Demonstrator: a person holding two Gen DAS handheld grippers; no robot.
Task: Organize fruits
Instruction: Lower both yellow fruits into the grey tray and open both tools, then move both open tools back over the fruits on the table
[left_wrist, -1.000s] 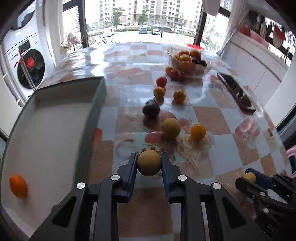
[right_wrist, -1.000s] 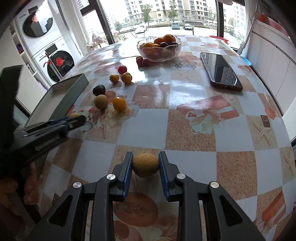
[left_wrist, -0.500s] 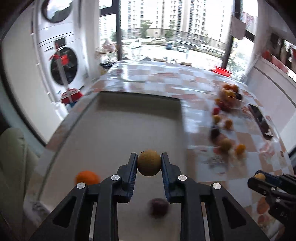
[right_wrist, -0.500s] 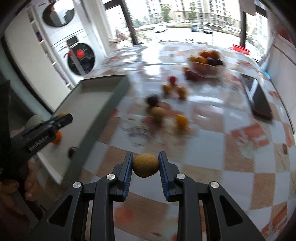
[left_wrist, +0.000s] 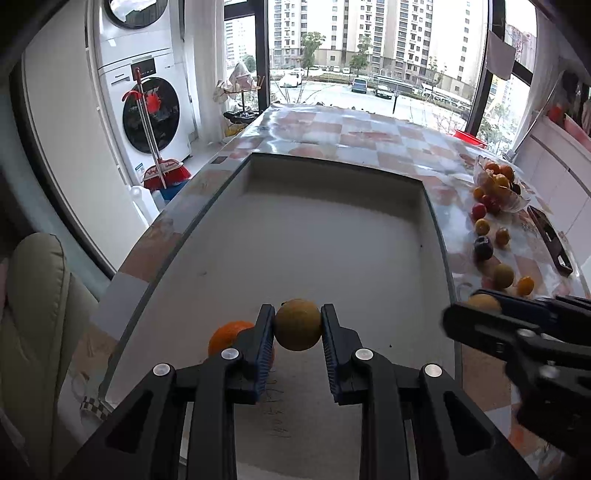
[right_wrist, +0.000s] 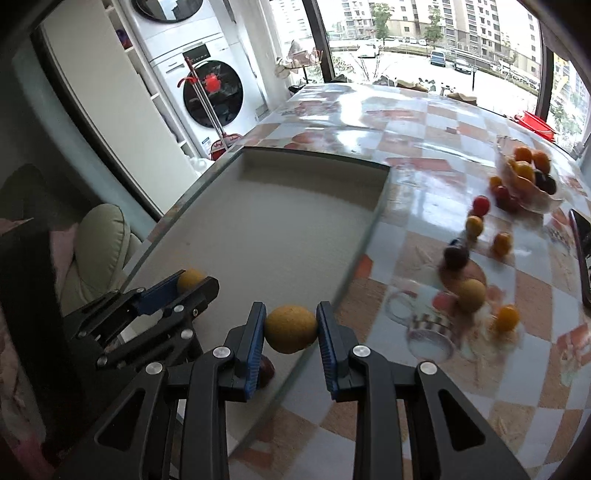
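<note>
My left gripper (left_wrist: 297, 325) is shut on a tan round fruit (left_wrist: 297, 324), held above the near end of a large shallow white tray (left_wrist: 332, 236). An orange (left_wrist: 229, 334) lies in the tray just left of its fingers. My right gripper (right_wrist: 290, 328) is shut on a yellow-brown round fruit (right_wrist: 290, 328) over the tray's right rim (right_wrist: 365, 240). A dark red fruit (right_wrist: 265, 369) lies in the tray below it. The left gripper (right_wrist: 192, 282) with its fruit shows at the left of the right wrist view; the right gripper (left_wrist: 480, 306) shows at the right of the left wrist view.
Several loose fruits (right_wrist: 471, 291) lie on the checkered table (right_wrist: 424, 177) right of the tray. A glass bowl (right_wrist: 528, 177) of fruit stands further back, with a dark phone (left_wrist: 550, 236) beside it. A cushioned chair (left_wrist: 33, 314) and washing machines (left_wrist: 147, 110) are to the left.
Both grippers have swung left from over the loose fruits to the tray, each still holding its fruit. The left one now hangs over the tray's near end beside the orange.
</note>
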